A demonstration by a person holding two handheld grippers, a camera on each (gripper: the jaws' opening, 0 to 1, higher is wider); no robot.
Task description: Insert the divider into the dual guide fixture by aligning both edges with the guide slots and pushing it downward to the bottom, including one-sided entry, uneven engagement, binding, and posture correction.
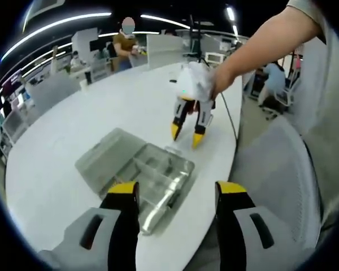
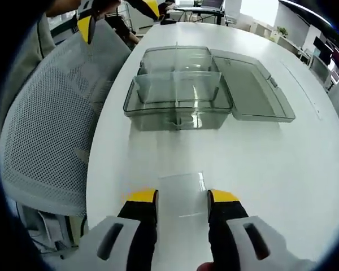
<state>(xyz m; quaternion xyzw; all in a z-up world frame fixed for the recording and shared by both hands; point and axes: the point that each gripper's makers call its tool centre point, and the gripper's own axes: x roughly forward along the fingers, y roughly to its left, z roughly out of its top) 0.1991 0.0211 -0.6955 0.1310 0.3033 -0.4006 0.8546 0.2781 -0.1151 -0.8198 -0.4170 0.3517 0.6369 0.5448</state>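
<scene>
Presently, findings as follows.

Right gripper (image 2: 182, 199) jaws: apart, one yellow-tipped jaw on each side of the divider (image 2: 181, 193); whether the pads touch its edges cannot be told.

Divider: a clear flat sheet lying on the white table (image 2: 282, 169), between the right jaws. Its long axis appears to run away from the camera toward the fixture, though its transparent outline is faint. In the left gripper view it shows as a faint clear patch (image 1: 175, 151) under the right gripper's tips.

Fixture (image 2: 178, 93): a clear plastic box with inner partitions, sitting on the table well ahead of the divider and apart from it. Its long axis runs across the right gripper view. Its hinged lid (image 2: 251, 84) lies open flat beside it.

Right gripper pose: in the left gripper view (image 1: 188, 135), tips point down at the table just beyond the fixture (image 1: 152, 175); a person's hand (image 1: 206, 84) grips it from above, bare forearm reaching in from the upper right.

Left gripper (image 1: 177, 197) jaws: wide apart, holding nothing, poised above the near end of the fixture.

Surroundings: a grey mesh chair (image 2: 51, 130) at the table's edge.
</scene>
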